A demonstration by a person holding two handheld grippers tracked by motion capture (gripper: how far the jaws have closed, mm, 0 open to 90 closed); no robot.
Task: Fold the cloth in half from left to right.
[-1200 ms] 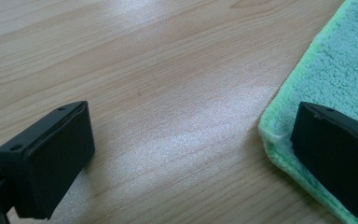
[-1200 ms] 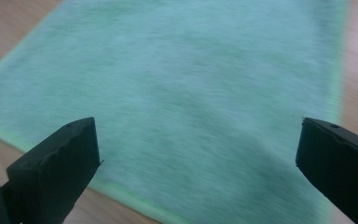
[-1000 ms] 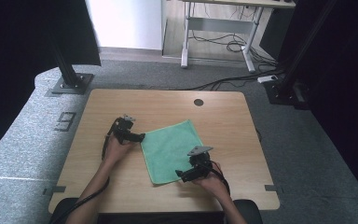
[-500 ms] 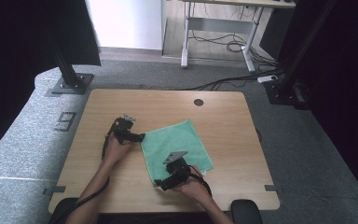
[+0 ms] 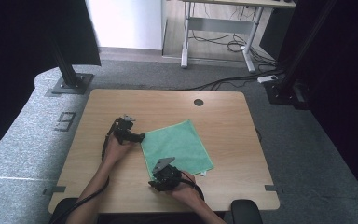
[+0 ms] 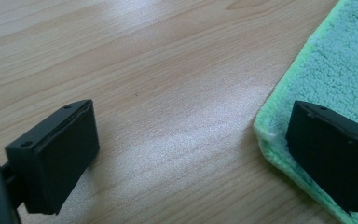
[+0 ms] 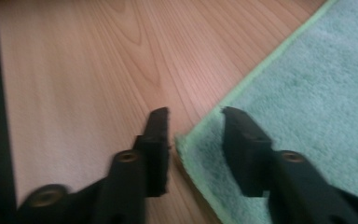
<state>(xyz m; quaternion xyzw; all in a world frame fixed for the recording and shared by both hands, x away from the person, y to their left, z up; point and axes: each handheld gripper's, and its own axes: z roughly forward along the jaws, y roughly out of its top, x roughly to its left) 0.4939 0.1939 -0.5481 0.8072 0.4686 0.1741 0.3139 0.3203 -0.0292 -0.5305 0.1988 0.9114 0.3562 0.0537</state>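
A green microfibre cloth [image 5: 177, 147] lies flat and askew on the wooden table [image 5: 223, 116]. My left gripper [image 5: 140, 137] rests at the cloth's far left corner. It is open and wide: one jaw sits on the cloth [image 6: 345, 70], the other on bare wood, as the left gripper view [image 6: 191, 154] shows. My right gripper [image 5: 152, 182] is at the near left corner, pointing left. Its jaws have just been closing and now stand narrow. The cloth's corner [image 7: 307, 93] lies between them in the right gripper view [image 7: 193, 140], with a gap still showing.
A round cable hole [image 5: 198, 102] sits near the table's far edge. The near table edge is close beside the right gripper. Black stands [image 5: 70, 79] and a desk frame [image 5: 214, 37] stand on the floor beyond the table.
The right gripper has slid left along the cloth's near edge, from the near right corner to the near left one, and its jaws have narrowed. The left gripper has stayed put.
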